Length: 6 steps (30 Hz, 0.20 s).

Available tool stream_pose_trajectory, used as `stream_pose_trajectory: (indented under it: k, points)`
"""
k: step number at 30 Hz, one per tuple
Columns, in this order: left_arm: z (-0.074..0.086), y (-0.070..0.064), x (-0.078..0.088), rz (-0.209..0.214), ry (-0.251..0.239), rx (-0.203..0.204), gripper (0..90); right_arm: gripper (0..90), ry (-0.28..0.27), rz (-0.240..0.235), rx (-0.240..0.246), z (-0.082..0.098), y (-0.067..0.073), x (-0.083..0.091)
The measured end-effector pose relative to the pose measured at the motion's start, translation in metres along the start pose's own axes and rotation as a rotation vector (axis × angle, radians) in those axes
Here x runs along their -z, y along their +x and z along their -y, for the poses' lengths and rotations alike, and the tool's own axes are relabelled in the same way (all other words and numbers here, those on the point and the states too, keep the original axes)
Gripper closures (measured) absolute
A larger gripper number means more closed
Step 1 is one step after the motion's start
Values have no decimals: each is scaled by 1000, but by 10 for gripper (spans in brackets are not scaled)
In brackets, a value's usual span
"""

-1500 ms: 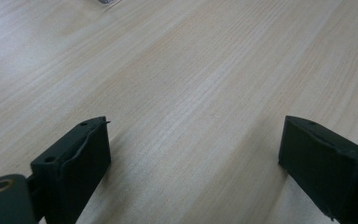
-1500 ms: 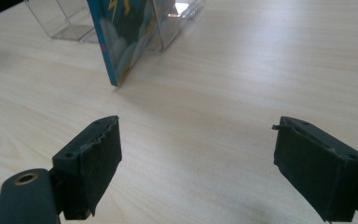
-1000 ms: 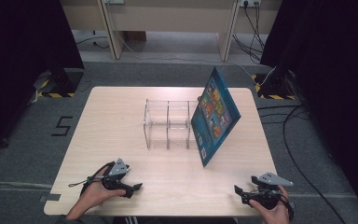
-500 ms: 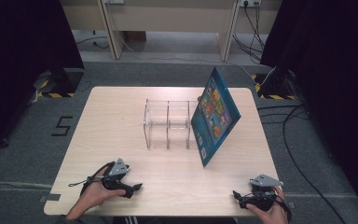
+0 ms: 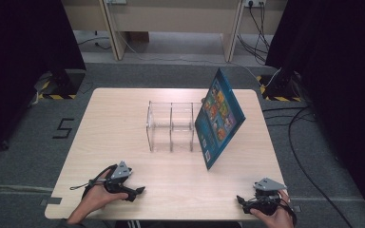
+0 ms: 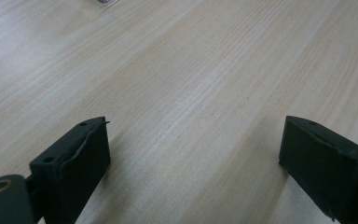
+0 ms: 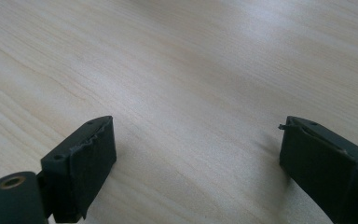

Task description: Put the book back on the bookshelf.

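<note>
Where the wooden table (image 5: 123,123) runs under the high view: two grippers, one book, one clear rack

Left gripper (image 5: 140,190): one, near the table's front edge at left, held in the left hand (image 5: 95,197); grey three-cornered plate on top, black cable looping off to the left; jaws wide apart in the left gripper view, bare wood grain between them, nothing held

Right gripper (image 5: 238,198): one, near the front right corner, held in the right hand (image 5: 276,216); grey plate on top; jaws wide apart in the right gripper view, bare table between them, nothing held

Book (image 5: 218,116): one, large and thin, blue-green cover with a panel of many small coloured pictures, a small white label near the lower corner; standing on its lower edge and tilted, leaning against the right end of the rack, right of the table's middle; well apart from both grippers

Rack (image 5: 171,126): one, transparent, upright dividers making about three slots, slots bare as far as visible, at the table's middle

Floor around: grey carpet, cables at right
</note>
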<state>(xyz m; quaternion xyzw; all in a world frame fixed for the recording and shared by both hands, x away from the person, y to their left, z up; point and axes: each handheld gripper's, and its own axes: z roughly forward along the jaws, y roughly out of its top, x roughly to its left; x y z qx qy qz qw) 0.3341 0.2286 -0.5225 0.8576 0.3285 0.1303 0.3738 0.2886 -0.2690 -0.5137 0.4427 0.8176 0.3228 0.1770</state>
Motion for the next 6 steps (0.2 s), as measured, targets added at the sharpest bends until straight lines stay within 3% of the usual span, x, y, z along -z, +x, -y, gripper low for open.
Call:
stream_pose_trajectory:
  k: [6]
  points:
    - [0,0,0,1,1,-1,73,110,-1,0,1,0,0,0]
